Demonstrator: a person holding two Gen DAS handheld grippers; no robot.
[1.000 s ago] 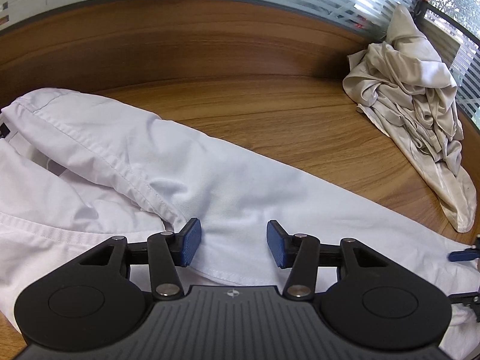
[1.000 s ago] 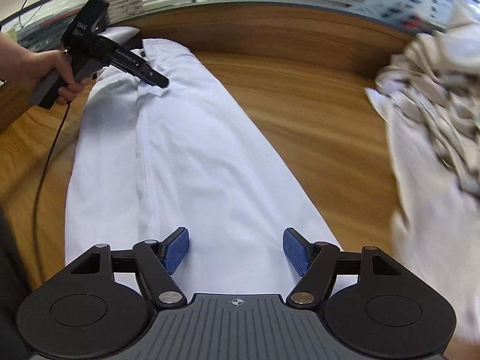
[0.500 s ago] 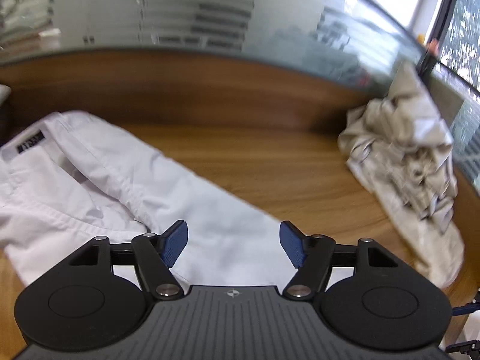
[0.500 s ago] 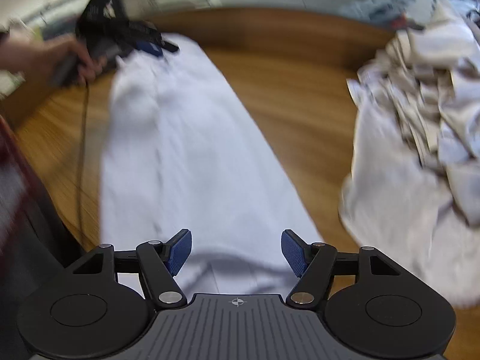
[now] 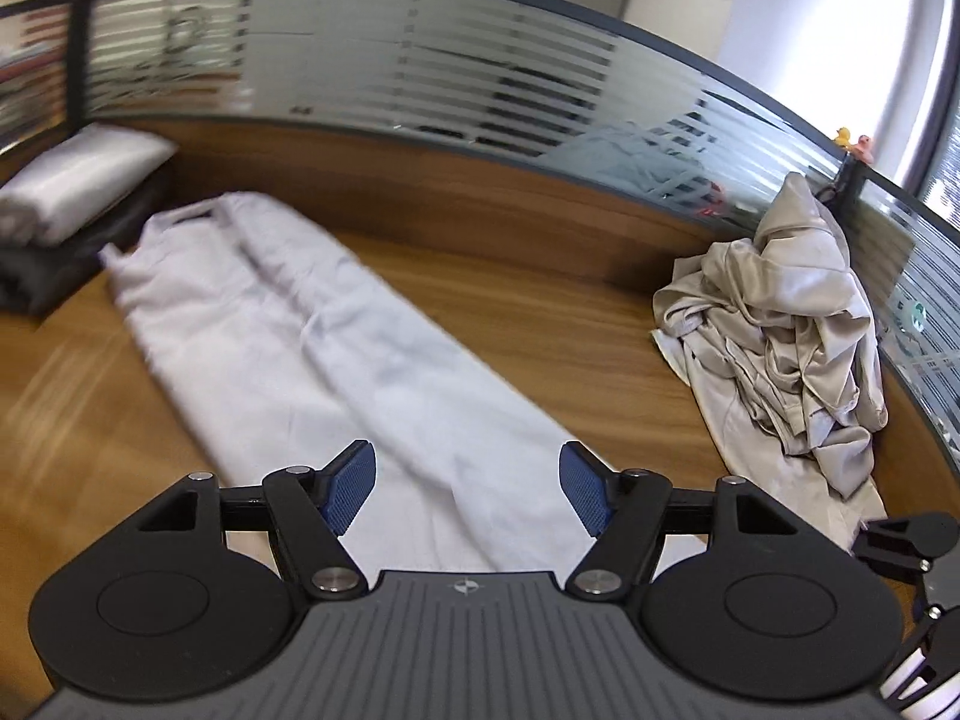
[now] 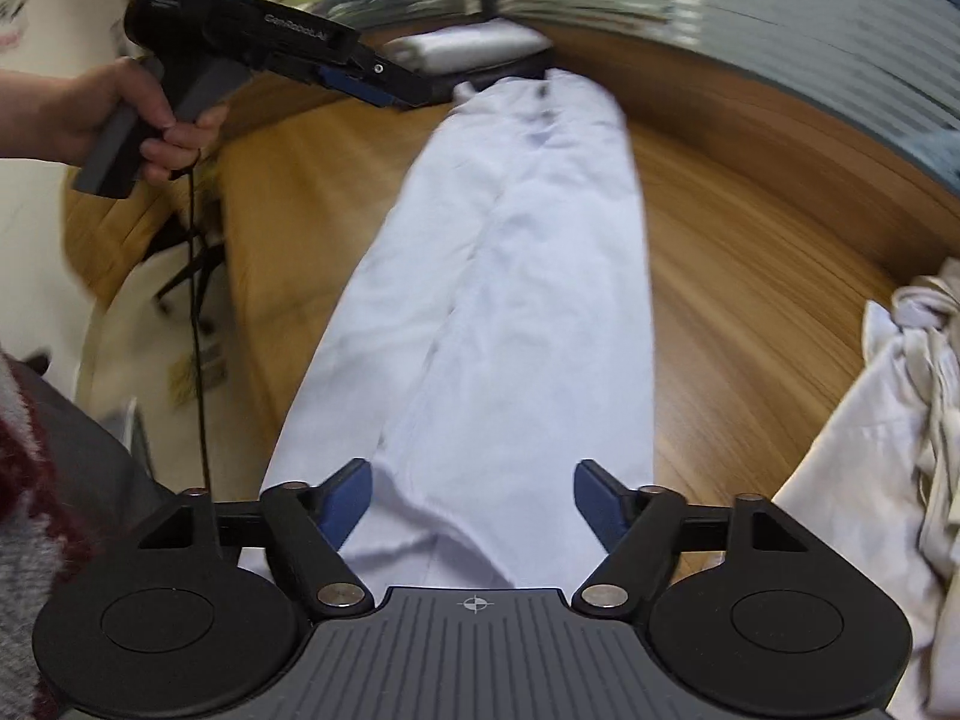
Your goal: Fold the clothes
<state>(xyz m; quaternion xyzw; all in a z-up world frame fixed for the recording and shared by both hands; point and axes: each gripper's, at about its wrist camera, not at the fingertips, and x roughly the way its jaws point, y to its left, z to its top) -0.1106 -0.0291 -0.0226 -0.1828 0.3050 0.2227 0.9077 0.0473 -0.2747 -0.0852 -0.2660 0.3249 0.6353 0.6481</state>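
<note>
White trousers (image 5: 336, 348) lie stretched lengthwise on the wooden table (image 5: 540, 312), waist at the far end and leg hems near me. My left gripper (image 5: 467, 489) hovers open over the hem end, holding nothing. In the right wrist view the same trousers (image 6: 510, 300) run away from my right gripper (image 6: 474, 501), which is open and empty above the hems. A hand (image 6: 90, 114) holds the left gripper (image 6: 414, 90) high at the upper left, clear of the cloth.
A crumpled beige pile of clothes (image 5: 780, 330) sits at the right, against the glass partition (image 5: 480, 78). A folded white item on a dark one (image 5: 60, 204) rests at the far left corner. A red and grey sleeve (image 6: 24, 480) is at the lower left.
Both grippers have lifted and drawn back from the trousers. The left one left the waist area and now looks along the whole garment. The trousers lie still.
</note>
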